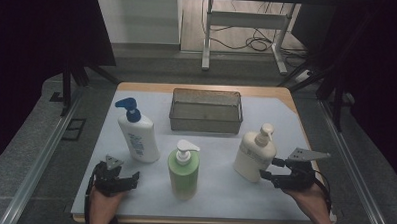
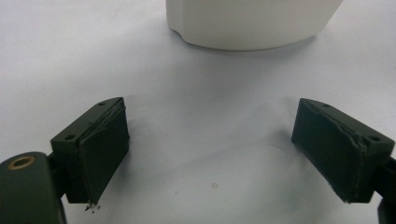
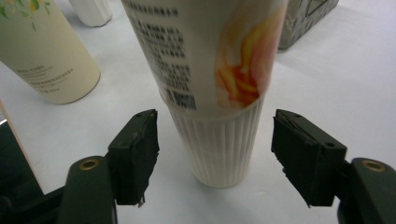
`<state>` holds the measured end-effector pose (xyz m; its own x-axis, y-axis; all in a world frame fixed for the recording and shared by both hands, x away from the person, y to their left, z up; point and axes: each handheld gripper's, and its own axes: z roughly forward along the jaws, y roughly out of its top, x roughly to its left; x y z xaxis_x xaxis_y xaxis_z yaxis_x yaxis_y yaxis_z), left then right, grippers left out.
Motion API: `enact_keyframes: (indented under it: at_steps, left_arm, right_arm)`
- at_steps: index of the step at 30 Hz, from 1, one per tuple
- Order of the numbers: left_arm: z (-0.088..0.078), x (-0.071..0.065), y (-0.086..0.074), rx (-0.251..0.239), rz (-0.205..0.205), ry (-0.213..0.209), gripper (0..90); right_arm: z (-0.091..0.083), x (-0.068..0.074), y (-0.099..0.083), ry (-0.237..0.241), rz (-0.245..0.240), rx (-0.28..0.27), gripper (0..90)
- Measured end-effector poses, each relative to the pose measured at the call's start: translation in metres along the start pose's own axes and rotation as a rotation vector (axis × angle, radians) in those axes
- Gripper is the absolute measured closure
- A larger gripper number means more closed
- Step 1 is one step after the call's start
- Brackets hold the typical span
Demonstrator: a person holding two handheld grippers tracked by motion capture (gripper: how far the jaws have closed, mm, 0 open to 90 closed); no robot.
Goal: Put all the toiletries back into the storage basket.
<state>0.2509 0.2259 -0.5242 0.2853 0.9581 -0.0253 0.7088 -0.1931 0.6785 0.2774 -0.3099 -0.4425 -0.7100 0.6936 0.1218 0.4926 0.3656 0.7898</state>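
High view, L to R: left gripper (image 1: 134, 179) sits low at near-left of the white table mat (image 1: 223, 193), held in the person's left hand (image 1: 102, 203). Jaws wide apart, nothing btwn them, pointing right, twd the bottles. Left gripper view confirms: both black pads spread, bare mat in the gap, base of a white bottle (image 2: 252, 23) ahead and apart from the pads.

Just behind it stands the white pump bottle w/ blue pump head (image 1: 137, 132), leaning a bit, near the left gripper but not touching. Centre-front: green pump bottle w/ white pump (image 1: 183, 170), upright, well apart from both grippers. Behind centre: grey metal mesh basket (image 1: 205, 111), upright at back of mat.

Right side: cream pump bottle (image 1: 255, 154) stands on the mat, tilted slightly, just left of the right gripper (image 1: 264, 174). Right hand (image 1: 308, 198) holds that gripper at near-right edge, jaws aimed left at the bottle's lower body. Right gripper view: the cream bottle (image 3: 219, 98), w/ ribbed base and printed label, sits btwn the two jaws, but there's a clear gap each side; pads not pressing it. So claw is open around it, not gripping. Bottle base rests on the mat. Green bottle (image 3: 44, 51) shows far left in that view, basket corner (image 3: 306, 18) upper right.
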Motion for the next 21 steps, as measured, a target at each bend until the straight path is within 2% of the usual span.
enact_keyframes:
  at_steps: [21]
  left_arm:
    - [0.000,0.000,0.000,0.000,0.001,0.000,10.9]
  right_arm:
    - [0.009,0.005,0.030,-0.023,-0.047,-0.045,28.2]
